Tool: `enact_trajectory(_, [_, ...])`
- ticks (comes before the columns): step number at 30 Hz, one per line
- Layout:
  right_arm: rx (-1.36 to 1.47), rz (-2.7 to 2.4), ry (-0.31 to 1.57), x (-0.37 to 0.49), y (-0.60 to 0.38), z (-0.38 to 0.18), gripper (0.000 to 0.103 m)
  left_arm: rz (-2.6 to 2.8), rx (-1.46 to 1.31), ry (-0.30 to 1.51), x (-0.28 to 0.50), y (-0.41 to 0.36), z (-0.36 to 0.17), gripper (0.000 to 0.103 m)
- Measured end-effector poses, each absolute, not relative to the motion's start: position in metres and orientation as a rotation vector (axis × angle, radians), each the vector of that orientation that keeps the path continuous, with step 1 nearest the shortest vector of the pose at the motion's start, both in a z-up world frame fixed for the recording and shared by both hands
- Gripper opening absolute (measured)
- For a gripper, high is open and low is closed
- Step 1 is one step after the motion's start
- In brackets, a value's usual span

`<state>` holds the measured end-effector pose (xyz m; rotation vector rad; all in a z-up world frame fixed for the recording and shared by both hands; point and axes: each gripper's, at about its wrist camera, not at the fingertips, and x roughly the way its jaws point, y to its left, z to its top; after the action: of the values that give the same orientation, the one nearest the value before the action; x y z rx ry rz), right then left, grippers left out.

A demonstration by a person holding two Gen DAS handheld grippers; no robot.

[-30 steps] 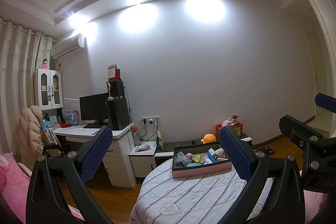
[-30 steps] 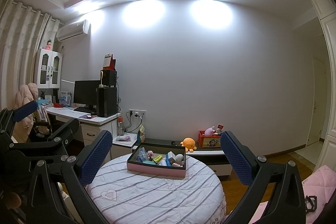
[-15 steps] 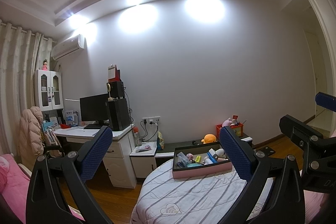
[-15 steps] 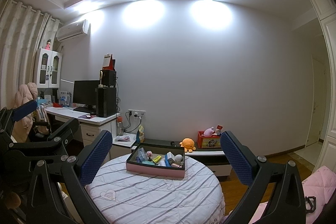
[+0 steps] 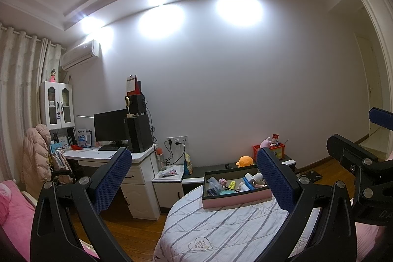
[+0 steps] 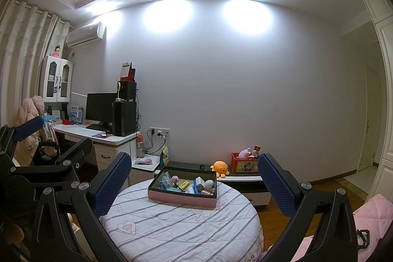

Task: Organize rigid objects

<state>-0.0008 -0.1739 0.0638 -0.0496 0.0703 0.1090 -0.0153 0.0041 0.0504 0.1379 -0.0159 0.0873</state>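
Both sets of tongs, left tongs (image 5: 191, 178) and right tongs (image 6: 192, 184), gape wide and hold nothing. Ahead, the pink box (image 6: 182, 198) of small items sits at the far edge of the striped round desk (image 6: 172, 232). Only the right view shows the box whole; the left tongs' finger (image 5: 275, 181) hides its right end.

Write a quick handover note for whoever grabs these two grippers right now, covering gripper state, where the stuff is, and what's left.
Left gripper: open, empty, held up short of the round table.
Right gripper: open, empty, same.
The pink box sits on the table's far side, with small items jumbled inside.
Done: nothing visibly sorted yet.
Left: approach the box and organize its contents.
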Motion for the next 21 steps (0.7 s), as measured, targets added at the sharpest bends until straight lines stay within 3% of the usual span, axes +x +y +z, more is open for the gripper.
enact_trajectory(21, [-0.054,0.109,0.08,-0.0016,-0.1729,0.0615,0.103,0.087,0.14,-0.008,-0.0147,0.0061,0.0491,0.103])
